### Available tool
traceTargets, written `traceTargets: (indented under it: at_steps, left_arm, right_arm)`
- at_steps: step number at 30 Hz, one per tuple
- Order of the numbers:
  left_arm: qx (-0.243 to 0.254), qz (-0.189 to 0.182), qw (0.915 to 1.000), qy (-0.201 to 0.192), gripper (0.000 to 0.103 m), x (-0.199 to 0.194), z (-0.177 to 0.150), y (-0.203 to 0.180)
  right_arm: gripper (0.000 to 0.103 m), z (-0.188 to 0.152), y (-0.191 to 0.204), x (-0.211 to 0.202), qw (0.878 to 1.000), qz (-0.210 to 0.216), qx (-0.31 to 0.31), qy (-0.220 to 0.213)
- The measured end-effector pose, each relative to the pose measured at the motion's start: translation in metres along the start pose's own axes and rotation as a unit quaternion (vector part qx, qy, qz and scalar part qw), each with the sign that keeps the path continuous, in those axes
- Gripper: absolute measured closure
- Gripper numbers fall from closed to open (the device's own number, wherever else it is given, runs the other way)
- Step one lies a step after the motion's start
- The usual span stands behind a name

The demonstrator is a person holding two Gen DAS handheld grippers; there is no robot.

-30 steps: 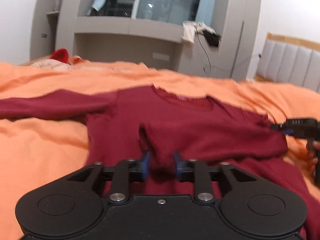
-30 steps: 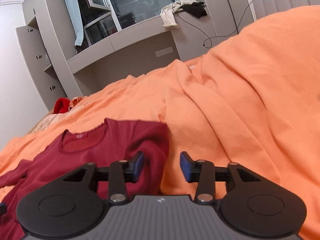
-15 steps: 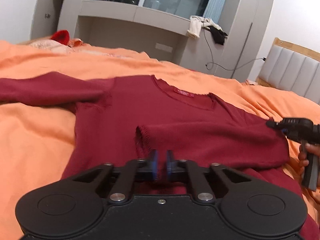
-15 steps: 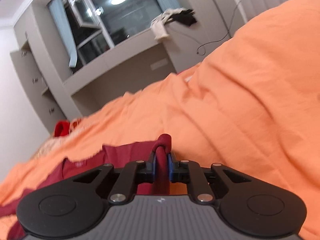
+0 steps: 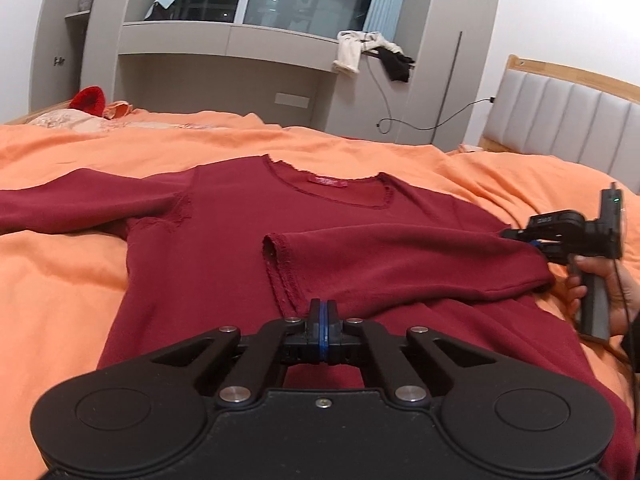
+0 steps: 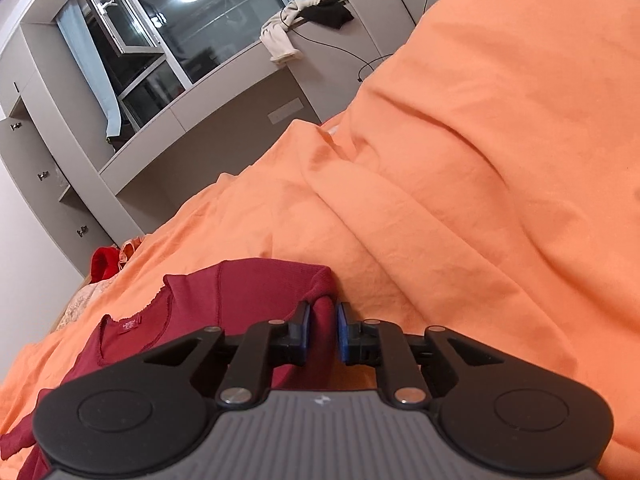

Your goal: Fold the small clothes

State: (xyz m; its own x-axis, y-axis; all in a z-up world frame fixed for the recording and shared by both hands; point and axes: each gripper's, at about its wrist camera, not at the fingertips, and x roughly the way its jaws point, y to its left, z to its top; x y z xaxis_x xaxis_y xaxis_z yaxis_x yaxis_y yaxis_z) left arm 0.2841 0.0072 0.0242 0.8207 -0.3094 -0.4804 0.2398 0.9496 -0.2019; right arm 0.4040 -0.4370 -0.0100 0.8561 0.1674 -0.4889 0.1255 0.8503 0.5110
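Note:
A dark red long-sleeved shirt (image 5: 224,240) lies front up on the bed, its right sleeve (image 5: 400,256) folded across the chest. My left gripper (image 5: 320,306) is shut at the near edge of that sleeve's cuff, the pads meeting on the thin cloth. A hand (image 5: 608,292) holds my right gripper (image 5: 534,243) at the shirt's right shoulder. In the right wrist view my right gripper (image 6: 322,320) has a raised fold of the shirt (image 6: 224,292) pinched between its blue pads; its jaws are opening slightly, with the fold still between them.
An orange bedcover (image 5: 60,280) spreads all around and rises in a big rumpled mound (image 6: 480,160) on the right. A padded headboard (image 5: 560,120) stands at far right. A grey wall unit (image 5: 224,72) with draped clothes (image 5: 360,48) is behind; a red item (image 5: 90,100) lies far left.
Both grippers were open a second ago. The left one closed on the sleeve cuff. The right one closed on the shoulder fold, rolled and sank a little, and its pads now stand slightly wider.

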Motion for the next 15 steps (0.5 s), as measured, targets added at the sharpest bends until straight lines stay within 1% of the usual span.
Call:
traceTargets:
  at_steps: [2, 3, 4, 5, 7, 9, 10, 11, 13, 15]
  left_arm:
    - [-0.001, -0.009, 0.9999, -0.009, 0.103, -0.002, 0.001, 0.001]
    - [0.000, -0.011, 0.9999, -0.007, 0.098, -0.001, 0.002, 0.001]
    - [-0.002, -0.007, 0.9999, -0.010, 0.087, -0.001, 0.003, 0.001]
    - [-0.002, -0.001, 0.9999, -0.013, 0.078, 0.000, 0.002, 0.001]
    - [0.011, 0.003, 0.9998, -0.013, 0.073, 0.003, 0.003, -0.001]
    - [0.041, 0.005, 0.9991, -0.013, 0.062, 0.006, 0.006, -0.007]
    - [0.064, 0.005, 0.9979, -0.010, 0.051, 0.009, 0.007, -0.011]
    - [0.084, 0.005, 0.9964, -0.008, 0.047, 0.012, 0.008, -0.013]
    - [0.115, 0.002, 0.9933, 0.006, 0.048, 0.020, 0.008, -0.016]
    - [0.113, -0.006, 0.9933, 0.024, 0.056, 0.028, 0.009, -0.013]
  right_arm:
    - [0.083, 0.001, 0.004, 0.000, 1.000, -0.002, -0.007, 0.000]
    - [0.082, -0.002, 0.005, -0.004, 1.000, -0.002, -0.011, -0.001]
    - [0.081, -0.002, 0.006, -0.004, 1.000, -0.003, -0.015, 0.000]
    - [0.081, -0.002, 0.006, -0.005, 1.000, -0.004, -0.019, 0.001]
    - [0.078, -0.002, 0.006, -0.007, 1.000, -0.003, -0.022, 0.002]
    - [0.077, -0.003, 0.004, -0.009, 1.000, 0.000, -0.022, 0.003]
    - [0.076, -0.002, 0.003, -0.010, 1.000, 0.002, -0.021, 0.004]
    - [0.076, -0.002, 0.002, -0.011, 1.000, 0.003, -0.021, 0.005]
    - [0.075, -0.003, 0.001, -0.012, 1.000, 0.004, -0.022, 0.007]
    - [0.075, -0.005, 0.001, -0.013, 1.000, 0.004, -0.026, 0.008]
